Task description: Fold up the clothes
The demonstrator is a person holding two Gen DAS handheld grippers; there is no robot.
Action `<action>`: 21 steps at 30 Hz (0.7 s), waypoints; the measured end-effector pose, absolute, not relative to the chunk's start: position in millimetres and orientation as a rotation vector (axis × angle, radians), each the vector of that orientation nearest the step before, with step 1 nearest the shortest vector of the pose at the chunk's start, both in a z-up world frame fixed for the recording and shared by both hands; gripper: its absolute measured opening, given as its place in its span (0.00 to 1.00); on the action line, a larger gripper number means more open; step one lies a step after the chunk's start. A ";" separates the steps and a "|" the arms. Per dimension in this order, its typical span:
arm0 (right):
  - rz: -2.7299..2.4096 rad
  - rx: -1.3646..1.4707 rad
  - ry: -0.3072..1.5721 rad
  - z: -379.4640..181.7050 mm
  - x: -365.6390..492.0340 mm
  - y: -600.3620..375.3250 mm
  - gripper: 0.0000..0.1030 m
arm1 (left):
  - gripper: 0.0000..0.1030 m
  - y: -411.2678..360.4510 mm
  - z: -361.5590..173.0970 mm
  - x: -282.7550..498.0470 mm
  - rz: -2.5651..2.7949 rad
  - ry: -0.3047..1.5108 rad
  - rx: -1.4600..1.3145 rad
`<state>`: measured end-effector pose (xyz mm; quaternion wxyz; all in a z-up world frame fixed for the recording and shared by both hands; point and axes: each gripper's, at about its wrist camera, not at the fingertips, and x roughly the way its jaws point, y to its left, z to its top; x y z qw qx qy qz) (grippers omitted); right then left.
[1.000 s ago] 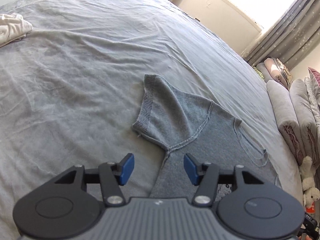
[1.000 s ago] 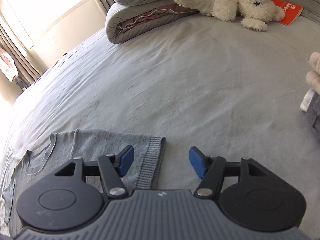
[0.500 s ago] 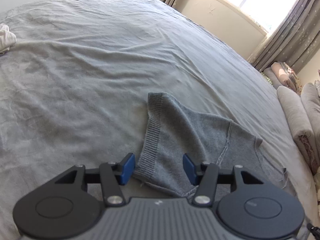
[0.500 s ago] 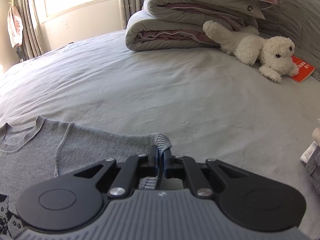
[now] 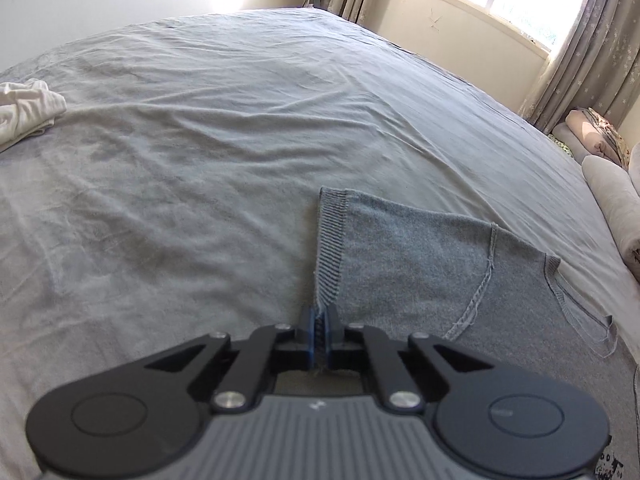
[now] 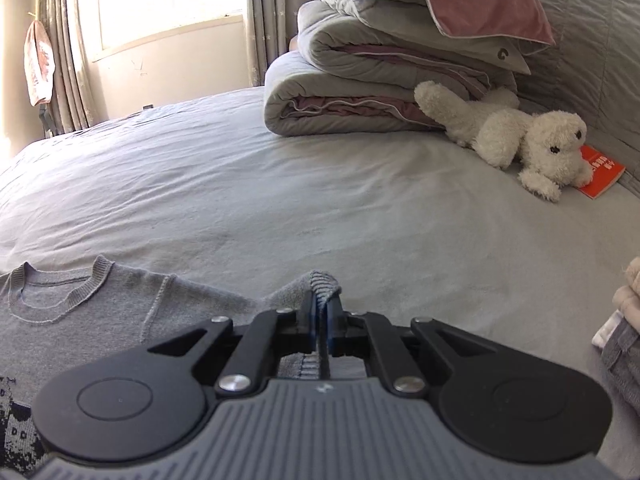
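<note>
A grey knit short-sleeved sweater [image 5: 420,264] lies spread on the bed, its round collar [image 6: 60,300] showing in the right wrist view. My left gripper [image 5: 319,316] is shut on the ribbed cuff [image 5: 330,248] of one sleeve, the blue pads pinching its near end. In the right wrist view my right gripper [image 6: 320,312] is shut on the other sleeve's ribbed cuff [image 6: 322,282], which bunches up above the pads and is lifted slightly off the sheet. A dark pattern [image 6: 16,420] on the sweater front shows at the lower left.
The grey bedsheet [image 5: 200,140] stretches wide around the sweater. A white garment [image 5: 28,108] lies at the far left. Folded quilts [image 6: 380,92], a white plush dog [image 6: 520,136] and an orange booklet [image 6: 600,170] sit by the headboard. Folded clothes [image 6: 624,340] lie at the right edge.
Both grippers went from open to shut on the sleeve cuffs, the right first, the left after. The right gripper rose and rolled, lifting its cuff; the left moved in onto its cuff.
</note>
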<state>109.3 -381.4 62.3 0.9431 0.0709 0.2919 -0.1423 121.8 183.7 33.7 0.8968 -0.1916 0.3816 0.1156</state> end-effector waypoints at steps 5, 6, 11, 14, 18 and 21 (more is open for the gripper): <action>-0.221 0.035 0.593 74.5 106.3 -351.7 0.04 | 0.07 181.7 39.3 117.4 0.221 0.810 -0.412; -0.200 0.002 0.594 77.0 105.2 -343.6 0.04 | 0.08 181.1 40.3 115.8 0.218 0.812 -0.410; -0.090 -0.047 0.598 87.9 99.8 -310.3 0.05 | 0.18 176.0 43.4 111.2 0.208 0.818 -0.380; 0.010 -0.054 0.597 96.8 93.6 -286.2 0.05 | 0.26 175.0 44.2 110.0 0.205 0.826 -0.373; 0.118 -0.041 0.602 106.0 84.9 -260.5 0.05 | 0.31 173.9 48.2 107.9 0.192 0.817 -0.380; 0.160 -0.059 0.610 106.2 82.3 -248.2 0.05 | 0.31 170.7 50.3 106.6 0.183 0.811 -0.367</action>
